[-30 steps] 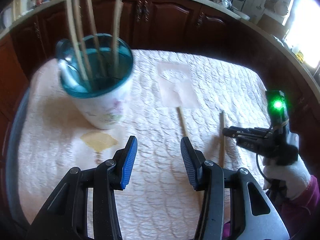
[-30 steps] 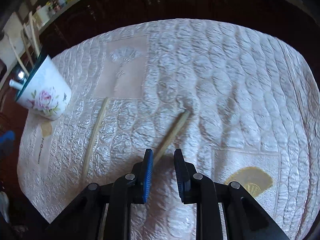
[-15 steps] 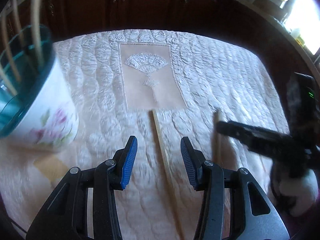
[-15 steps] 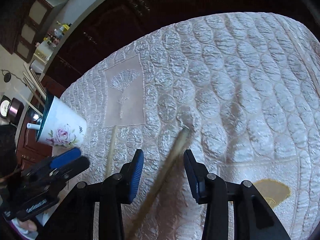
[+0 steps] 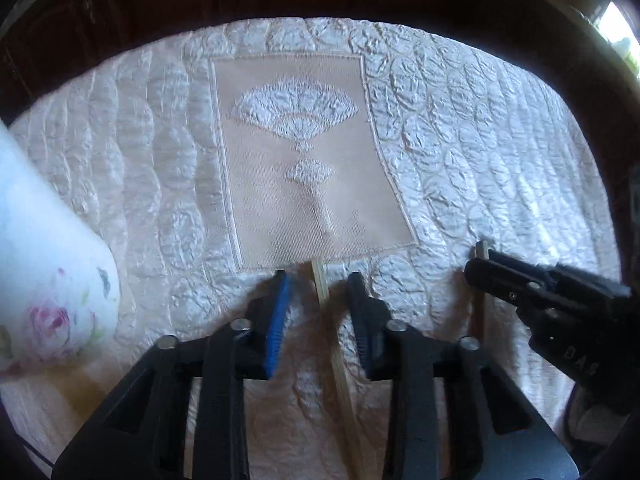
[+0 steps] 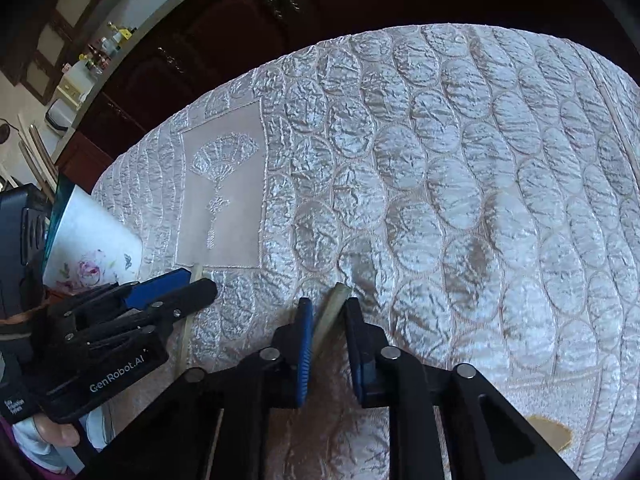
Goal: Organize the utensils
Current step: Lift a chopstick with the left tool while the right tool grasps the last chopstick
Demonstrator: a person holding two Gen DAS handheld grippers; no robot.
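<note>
Two wooden sticks lie side by side on the quilted tablecloth [image 5: 480, 128], near its front edge. One stick [image 5: 322, 286] sits between the open jaws of the left gripper [image 5: 318, 296], untouched. Right gripper [image 6: 326, 316], jaws also apart, straddles the other stick [image 6: 332, 308]. Floral cup [image 6: 94, 248] stands at the cloth's left edge.

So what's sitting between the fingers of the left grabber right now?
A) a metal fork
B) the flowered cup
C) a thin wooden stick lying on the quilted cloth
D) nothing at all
C: in the left wrist view a thin wooden stick lies on the quilted cloth between the open fingers of the left gripper; the flowered cup stands off to the side.
</note>
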